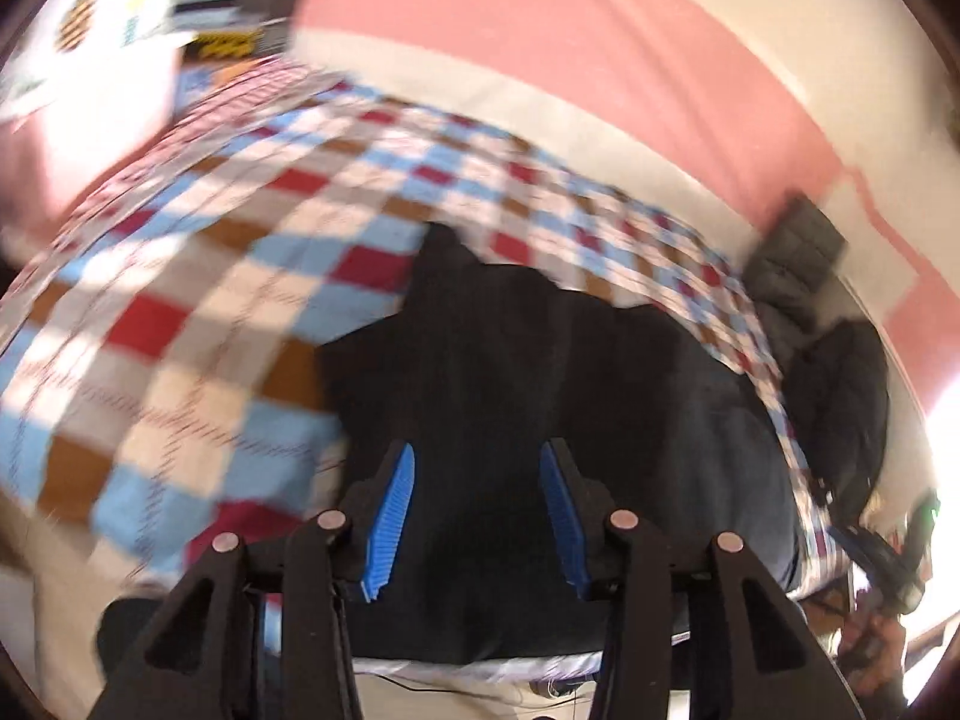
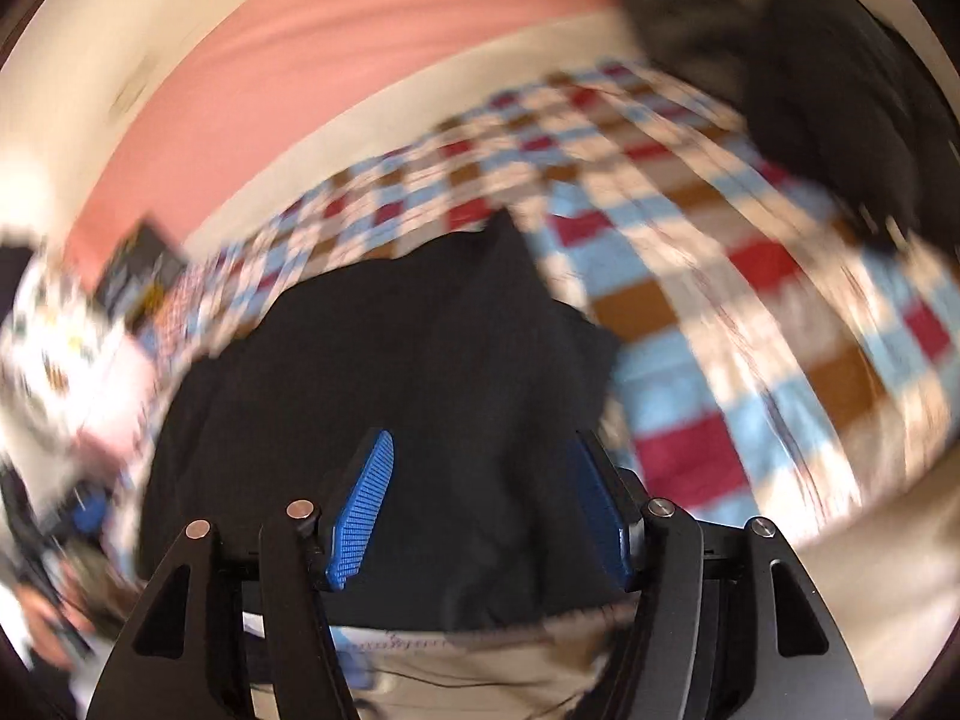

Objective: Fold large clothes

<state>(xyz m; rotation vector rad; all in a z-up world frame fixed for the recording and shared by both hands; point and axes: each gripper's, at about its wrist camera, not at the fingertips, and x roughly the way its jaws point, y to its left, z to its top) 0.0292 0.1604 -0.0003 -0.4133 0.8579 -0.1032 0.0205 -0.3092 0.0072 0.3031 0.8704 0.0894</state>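
Observation:
A large black garment lies spread on a checkered bedspread. It also shows in the right wrist view, with a pointed corner toward the bed's middle. My left gripper is open above the garment's near part, blue pads apart, nothing between them. My right gripper is open too, above the garment's near edge, and holds nothing. Both views are motion-blurred.
The bedspread has red, blue, brown and white squares. A dark padded jacket lies at the bed's right end; it also shows in the right wrist view. Boxes and printed papers lie at the left end. A pink wall is behind.

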